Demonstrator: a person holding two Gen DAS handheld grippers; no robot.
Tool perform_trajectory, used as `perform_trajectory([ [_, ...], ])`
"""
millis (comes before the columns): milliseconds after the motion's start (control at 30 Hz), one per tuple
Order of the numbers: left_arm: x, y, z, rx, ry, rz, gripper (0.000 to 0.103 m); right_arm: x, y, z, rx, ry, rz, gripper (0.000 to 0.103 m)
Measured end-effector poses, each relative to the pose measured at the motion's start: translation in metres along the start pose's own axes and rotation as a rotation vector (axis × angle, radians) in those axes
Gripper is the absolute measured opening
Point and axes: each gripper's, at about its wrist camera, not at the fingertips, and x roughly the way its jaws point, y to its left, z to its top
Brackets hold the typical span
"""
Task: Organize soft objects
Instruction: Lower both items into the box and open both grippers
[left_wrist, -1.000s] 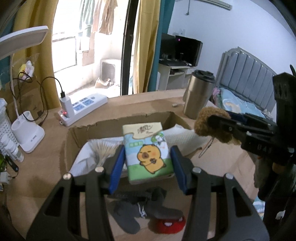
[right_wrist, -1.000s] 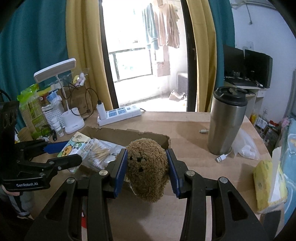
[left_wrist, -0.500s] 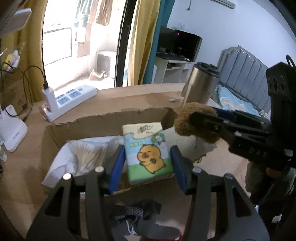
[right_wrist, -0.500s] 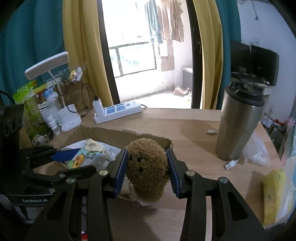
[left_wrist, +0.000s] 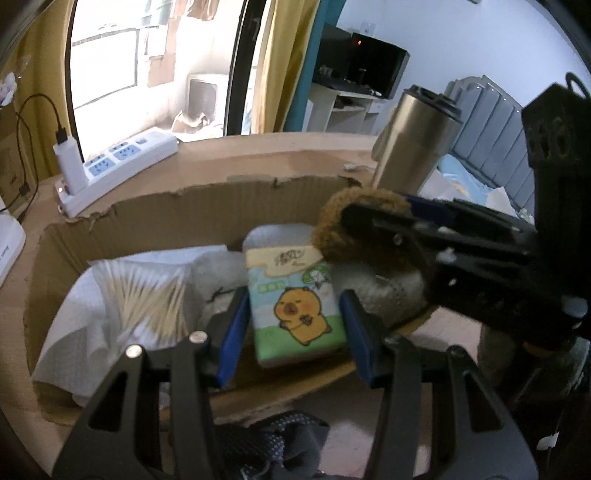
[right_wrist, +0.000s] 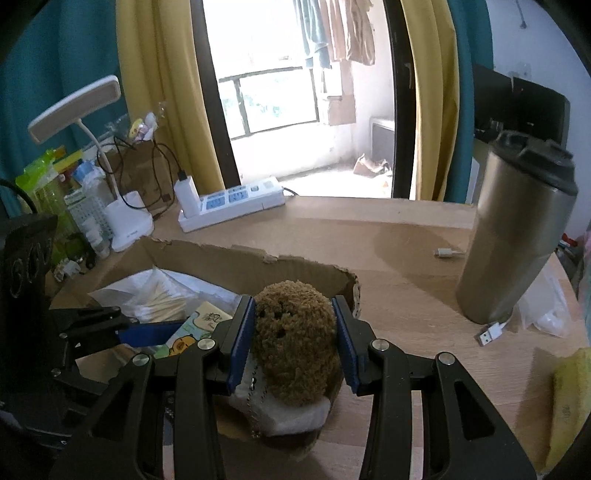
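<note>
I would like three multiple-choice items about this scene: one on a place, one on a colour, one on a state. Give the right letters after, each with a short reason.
1. Where does the steel tumbler stand?
A. inside the cardboard box
B. on the desk, outside the box
C. on the power strip

2. What colour is the plush toy?
A. brown
B. white
C. red

3. What is the state of the left gripper?
A. open and holding nothing
B. shut on the plush toy
C. shut on the tissue pack

Answers:
1 B: it stands on bare desk to the right of the cardboard box.
2 A: its fur is brown.
3 C: the blue pads press both sides of the tissue pack.
</note>
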Motion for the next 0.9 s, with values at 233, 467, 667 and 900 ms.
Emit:
perform_trajectory([
  [233, -0.004, 0.0, 0.004, -0.015, 0.002, -0.006, 0.054, 0.009, 0.001, -0.001, -0.004, 0.008, -0.021, 0.051],
  [467, -0.018, -0.001, 0.004, -0.002, -0.02, -0.013, 0.059, 0.0, 0.002, 0.001, -0.003, -0.001, -0.032, 0.059],
  [667, -0.036, 0.005, 0.0, -0.003, -0.038, -0.002, 0.06, -0.013, -0.001, 0.0, 0.015, -0.011, -0.08, 0.059],
  [900, -0.058, 0.01, -0.007, -0.011, -0.073, 0.012, 0.06, -0.033, 0.005, -0.006, 0.025, -0.021, -0.102, 0.059],
])
